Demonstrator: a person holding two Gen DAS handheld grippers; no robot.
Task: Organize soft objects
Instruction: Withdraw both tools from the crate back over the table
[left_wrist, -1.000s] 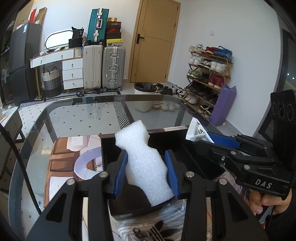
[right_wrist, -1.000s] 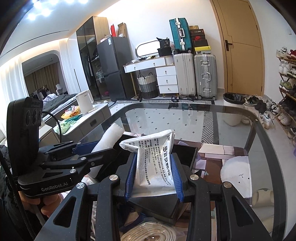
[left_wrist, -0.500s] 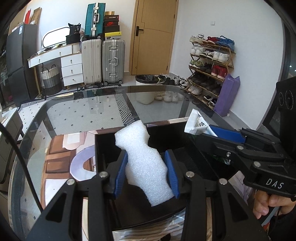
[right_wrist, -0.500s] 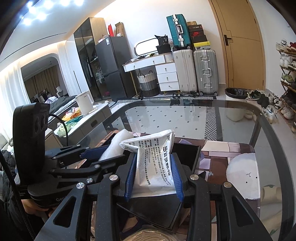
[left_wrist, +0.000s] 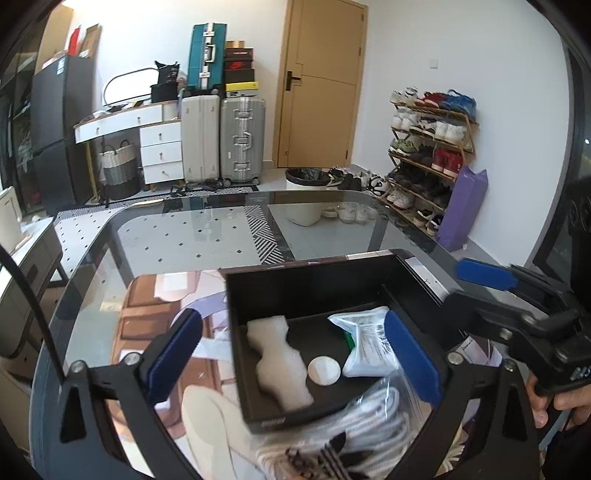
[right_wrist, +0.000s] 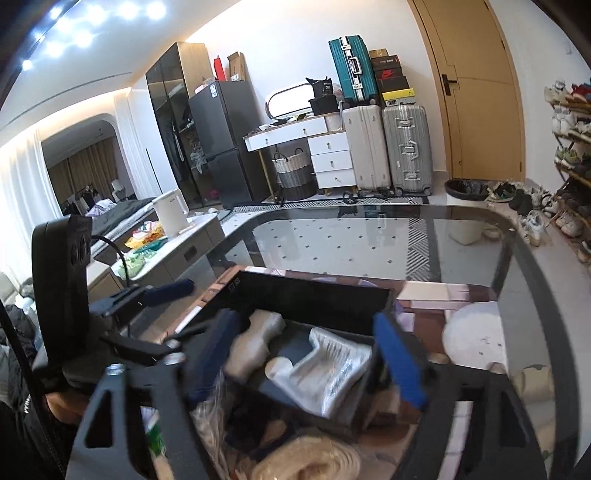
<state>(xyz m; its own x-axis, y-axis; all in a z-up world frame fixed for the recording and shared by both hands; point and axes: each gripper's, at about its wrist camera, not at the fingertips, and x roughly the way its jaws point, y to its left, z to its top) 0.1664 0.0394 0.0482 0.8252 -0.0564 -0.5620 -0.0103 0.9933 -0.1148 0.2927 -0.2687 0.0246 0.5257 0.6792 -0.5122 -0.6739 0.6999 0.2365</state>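
Note:
A black box (left_wrist: 317, 280) (right_wrist: 314, 295) stands on the glass table. In it lie a white foam piece (left_wrist: 279, 363) (right_wrist: 255, 341), a white printed packet (left_wrist: 369, 343) (right_wrist: 325, 369) and a small white round pad (left_wrist: 324, 370). My left gripper (left_wrist: 295, 358) is open and empty, jaws spread wide above the box. My right gripper (right_wrist: 306, 362) is open and empty too, above the same box; it shows at the right of the left wrist view (left_wrist: 487, 277). The right wrist view is blurred.
A bagged white garment with a black logo (left_wrist: 340, 439) (right_wrist: 310, 461) lies at the box's near side. The glass table's rim (left_wrist: 207, 199) curves around ahead. Paper sheets (left_wrist: 170, 291) show to the box's left. A white round object (right_wrist: 476, 336) sits right of the box.
Both grippers have opened. The foam piece has left my left gripper and the packet has left my right gripper; both now lie in the black box. Both grippers pulled back.

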